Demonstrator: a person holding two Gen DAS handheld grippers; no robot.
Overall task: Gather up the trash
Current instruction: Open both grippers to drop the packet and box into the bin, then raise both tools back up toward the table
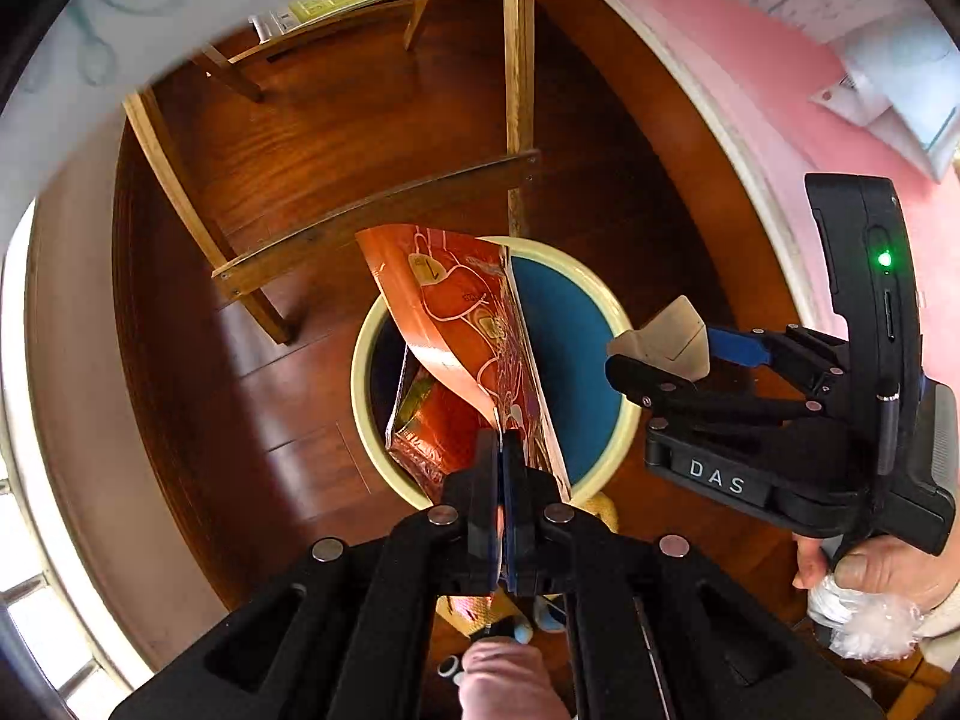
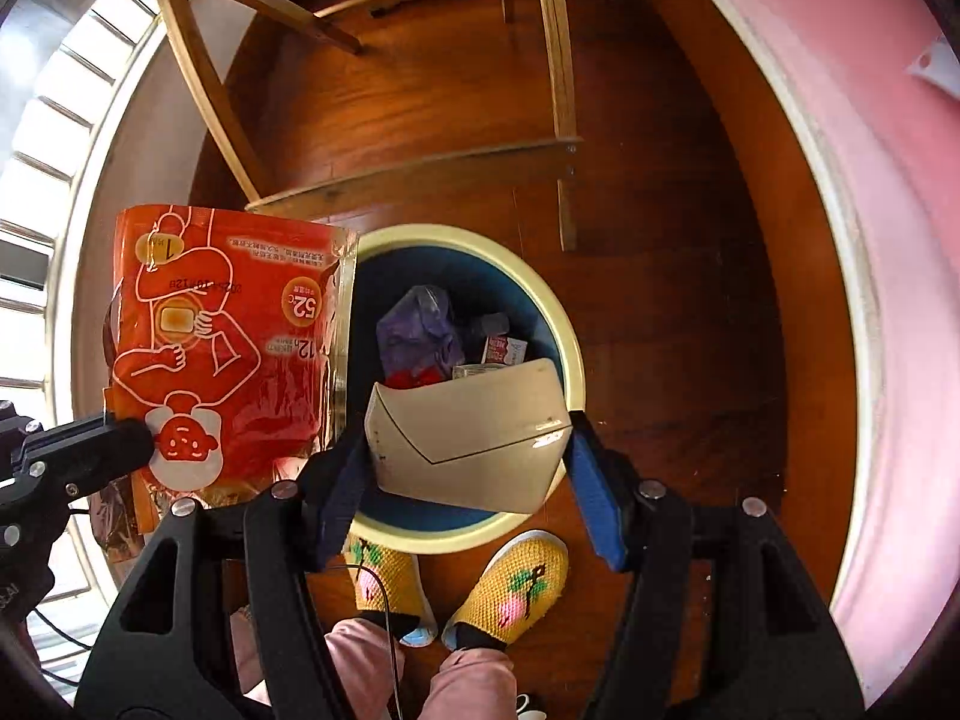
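Observation:
My left gripper (image 1: 501,438) is shut on the bottom edge of an orange foil bag (image 1: 468,312), which hangs over the cream-rimmed bin (image 1: 360,372) with a blue inside. In the right wrist view that orange bag (image 2: 222,348) sits at the left, pinched by the left gripper (image 2: 138,444). The right gripper (image 2: 468,450) grips a beige carton (image 2: 480,408) between its blue pads, directly above the bin (image 2: 564,324). From the left wrist view, the right gripper (image 1: 660,354) holds the carton (image 1: 666,330) over the bin's right rim.
The bin holds a purple bag (image 2: 420,330), a small carton (image 2: 501,351) and an orange packet (image 1: 432,420). A wooden frame (image 2: 420,168) stands just behind it on the wood floor. A pink surface (image 2: 870,240) lies to the right. Yellow slippers (image 2: 522,582) stand beside the bin.

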